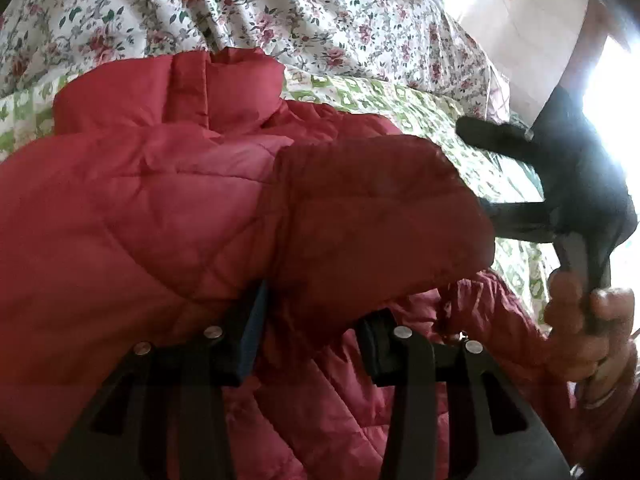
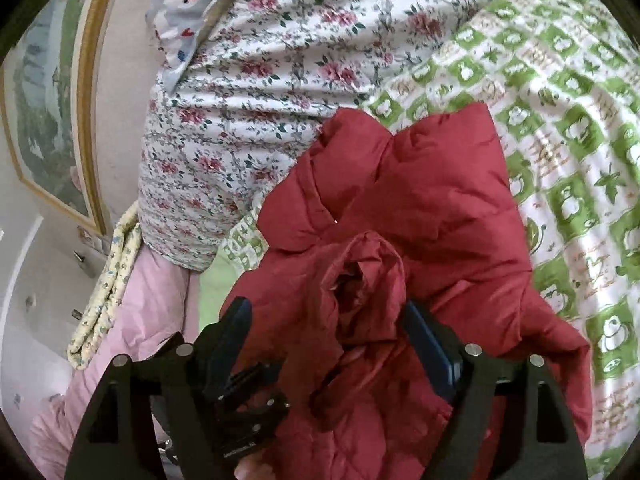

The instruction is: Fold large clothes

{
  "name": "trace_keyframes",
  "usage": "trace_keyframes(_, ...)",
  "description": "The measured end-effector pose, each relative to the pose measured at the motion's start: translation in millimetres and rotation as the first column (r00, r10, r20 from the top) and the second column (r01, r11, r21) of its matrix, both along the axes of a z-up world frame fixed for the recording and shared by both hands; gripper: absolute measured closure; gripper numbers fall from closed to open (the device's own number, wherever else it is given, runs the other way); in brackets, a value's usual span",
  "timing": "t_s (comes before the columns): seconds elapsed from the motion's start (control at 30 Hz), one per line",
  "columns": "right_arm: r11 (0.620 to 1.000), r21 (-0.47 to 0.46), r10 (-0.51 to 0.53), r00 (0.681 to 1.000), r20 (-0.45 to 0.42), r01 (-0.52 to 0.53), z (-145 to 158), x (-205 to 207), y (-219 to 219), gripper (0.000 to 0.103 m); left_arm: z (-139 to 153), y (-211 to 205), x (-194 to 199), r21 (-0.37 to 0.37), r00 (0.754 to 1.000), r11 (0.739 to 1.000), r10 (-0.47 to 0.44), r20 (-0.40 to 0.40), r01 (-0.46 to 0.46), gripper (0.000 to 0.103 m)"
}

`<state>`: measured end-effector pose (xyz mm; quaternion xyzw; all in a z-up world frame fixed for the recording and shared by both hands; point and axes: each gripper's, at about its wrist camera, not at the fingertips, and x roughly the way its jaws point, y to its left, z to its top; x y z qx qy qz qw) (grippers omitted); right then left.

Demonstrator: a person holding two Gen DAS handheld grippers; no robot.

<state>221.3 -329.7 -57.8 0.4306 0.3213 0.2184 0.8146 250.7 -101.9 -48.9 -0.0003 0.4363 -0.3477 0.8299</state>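
Note:
A red quilted puffer jacket (image 1: 180, 200) lies on a bed, its collar toward the far side. My left gripper (image 1: 316, 320) has its jaws apart with a thick fold of the jacket between them, the fold draped over the fingertips. In the right wrist view the jacket (image 2: 420, 200) fills the middle, and a bunched sleeve end (image 2: 360, 280) sits between the spread jaws of my right gripper (image 2: 328, 328). The right gripper also shows in the left wrist view (image 1: 500, 176), held by a hand at the right.
The bed has a green and white checked sheet (image 2: 560, 160). A floral duvet (image 1: 240, 8) is heaped at the far side. A pink blanket (image 2: 132, 320) and a framed picture (image 2: 48, 100) on the wall are at the left.

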Motion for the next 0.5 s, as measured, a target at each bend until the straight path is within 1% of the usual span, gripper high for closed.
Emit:
trace_keyframes(0.07,0.999,-0.032,-0.008,1.0,-0.022,0.008,-3.7,2.1,2.0,0.022,-0.5,1.7,0.2,-0.01,1.0,1.0,0.004,-0.008,-0.004,0.063)
trace_keyframes(0.1,0.999,-0.033,-0.007,0.999,-0.031,0.006,-6.7,4.0,2.0,0.022,-0.2,3.1,-0.6,-0.013,1.0,1.0,0.005,-0.015,-0.005,0.063)
trace_keyframes(0.13,0.999,-0.037,-0.008,0.999,-0.04,0.006,-9.2,5.9,1.8,0.025,0.5,4.4,-0.5,-0.016,1.0,1.0,0.006,-0.019,-0.007,0.063)
trace_keyframes(0.17,0.999,-0.048,-0.005,0.999,-0.049,0.003,-11.7,9.0,3.1,0.032,0.9,4.9,-0.8,-0.017,1.0,1.0,0.009,-0.022,-0.01,0.063)
trace_keyframes(0.2,0.998,-0.065,0.0,0.998,-0.058,-0.004,-13.8,12.4,5.3,0.047,1.9,6.2,-1.3,-0.019,1.0,1.0,0.013,-0.028,-0.013,0.063)
trace_keyframes(0.23,0.997,-0.077,0.006,0.998,-0.065,-0.011,-15.5,15.6,7.4,0.057,3.2,9.2,-2.7,-0.026,0.999,1.0,0.016,-0.036,-0.017,0.063)
trace_keyframes(0.27,0.996,-0.089,0.012,0.997,-0.074,-0.019,-16.6,18.8,9.6,0.077,4.7,12.4,-4.7,-0.033,0.999,0.999,0.017,-0.044,-0.018,0.063)
trace_keyframes(0.3,0.995,-0.1,0.011,0.997,-0.076,-0.019,-16.7,20.0,10.1,0.084,6.8,15.9,-6.6,-0.041,0.999,0.999,0.018,-0.052,-0.02,0.063)
trace_keyframes(0.33,0.993,-0.115,0.006,0.997,-0.071,-0.014,-15.2,20.6,10.7,0.085,10.0,20.3,-8.9,-0.051,0.998,0.998,0.02,-0.056,-0.023,0.063)
trace_keyframes(0.4,0.989,-0.145,-0.001,0.999,-0.047,-0.006,-8.5,19.9,10.8,0.091,17.5,30.1,-11.4,-0.064,0.998,0.997,0.04,-0.052,-0.044,0.063)
trace_keyframes(0.5,0.984,-0.175,-0.019,1.0,-0.015,0.016,3.1,16.4,7.0,0.093,34.7,54.9,-8.8,-0.084,0.993,0.99,0.111,-0.029,-0.113,0.063)
